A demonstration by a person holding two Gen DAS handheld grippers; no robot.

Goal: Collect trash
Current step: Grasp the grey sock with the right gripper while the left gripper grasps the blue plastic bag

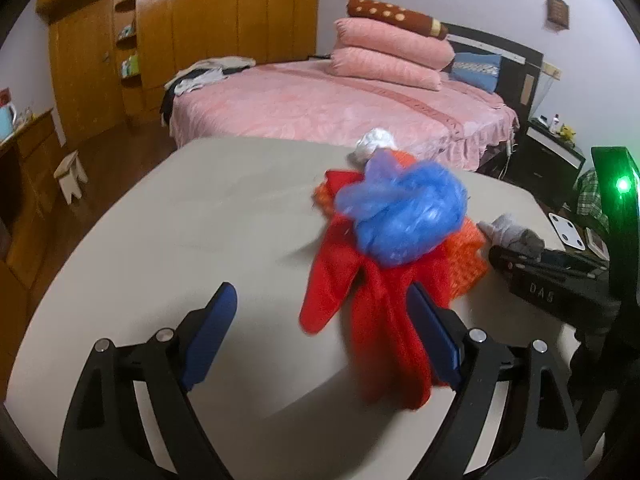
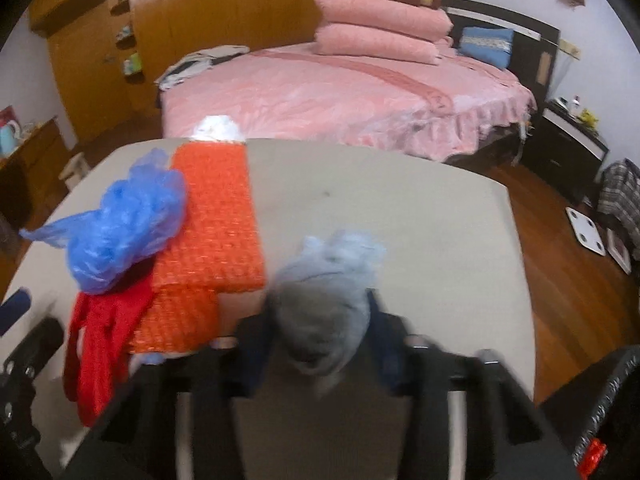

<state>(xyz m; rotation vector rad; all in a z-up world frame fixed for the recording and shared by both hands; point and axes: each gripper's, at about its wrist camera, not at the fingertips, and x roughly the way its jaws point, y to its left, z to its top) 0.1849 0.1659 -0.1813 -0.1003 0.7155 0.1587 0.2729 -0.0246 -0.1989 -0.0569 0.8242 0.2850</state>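
Observation:
A crumpled blue plastic bag (image 1: 404,216) (image 2: 120,220) lies on a red cloth (image 1: 360,312) (image 2: 100,340) and an orange woven mat (image 2: 216,220) (image 1: 468,264) on the beige table (image 1: 200,220). A white crumpled wad (image 1: 374,144) (image 2: 218,128) sits at the table's far edge. My left gripper (image 1: 324,320) is open, its right finger over the red cloth. My right gripper (image 2: 320,340) is shut on a grey-blue crumpled wad (image 2: 328,304), which also shows in the left wrist view (image 1: 512,234).
A pink bed (image 1: 340,104) with stacked pillows stands beyond the table. Wooden wardrobes (image 1: 200,20) line the left wall. A small stool (image 1: 72,176), a black nightstand (image 2: 568,148) and a white scale (image 2: 586,232) on the wooden floor surround the table.

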